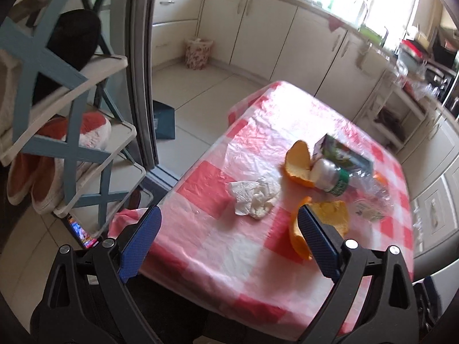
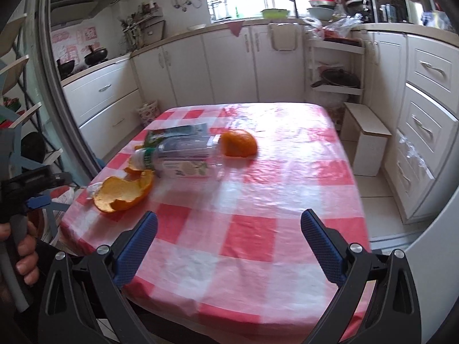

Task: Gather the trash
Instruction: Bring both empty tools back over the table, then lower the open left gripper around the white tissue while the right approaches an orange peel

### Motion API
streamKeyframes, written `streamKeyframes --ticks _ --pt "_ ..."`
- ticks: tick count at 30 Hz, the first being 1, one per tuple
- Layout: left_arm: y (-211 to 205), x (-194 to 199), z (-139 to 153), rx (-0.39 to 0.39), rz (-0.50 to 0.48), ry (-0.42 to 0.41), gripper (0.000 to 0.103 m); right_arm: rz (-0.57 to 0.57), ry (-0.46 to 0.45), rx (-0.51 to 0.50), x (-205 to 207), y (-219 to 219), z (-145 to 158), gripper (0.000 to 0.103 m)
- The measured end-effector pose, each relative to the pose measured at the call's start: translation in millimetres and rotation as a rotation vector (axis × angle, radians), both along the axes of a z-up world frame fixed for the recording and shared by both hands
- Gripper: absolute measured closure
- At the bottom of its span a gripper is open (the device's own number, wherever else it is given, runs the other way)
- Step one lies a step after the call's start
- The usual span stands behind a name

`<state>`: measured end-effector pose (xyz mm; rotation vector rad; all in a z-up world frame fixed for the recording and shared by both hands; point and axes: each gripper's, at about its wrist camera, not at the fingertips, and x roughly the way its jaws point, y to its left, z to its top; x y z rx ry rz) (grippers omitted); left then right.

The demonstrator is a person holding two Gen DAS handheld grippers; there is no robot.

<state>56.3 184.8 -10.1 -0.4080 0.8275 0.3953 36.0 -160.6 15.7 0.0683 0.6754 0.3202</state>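
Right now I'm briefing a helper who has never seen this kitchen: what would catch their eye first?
The red-and-white checked tablecloth dominates both views. On it, bright orange peels lie toward the left side beside a clear plastic bottle on its side, with a crumpled tissue nearby. Both hand-held grippers, left and right, are open and empty at the table's near edge.

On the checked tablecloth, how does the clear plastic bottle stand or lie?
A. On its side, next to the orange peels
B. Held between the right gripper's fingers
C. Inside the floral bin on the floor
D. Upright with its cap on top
A: the plastic bottle lies on its side on the tablecloth, with orange peels beside it; both grippers are open and empty.
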Motion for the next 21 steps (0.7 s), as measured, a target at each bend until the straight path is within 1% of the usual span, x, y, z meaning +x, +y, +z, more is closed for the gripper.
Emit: streamKeyframes --ticks 2,5,11,15,21 --pt "-2 10 -6 0.008 -0.019 0.024 0.011 0.025 0.005 -0.006 3 15 0 0.008" --pt "-2 20 -12 0.007 -0.016 0.040 0.011 0.075 0.011 -0.023 7 41 -1 0.007" --pt "9 27 -20 -0.048 0.026 0.049 0.011 0.141 0.037 -0.043 13 73 -8 0.007" --pt "9 27 -22 -0.042 0.024 0.050 0.011 0.154 0.080 -0.009 26 83 -15 0.007" --pt "8 29 -22 -0.035 0.016 0.050 0.011 0.155 0.175 0.096 54 98 -29 0.007"
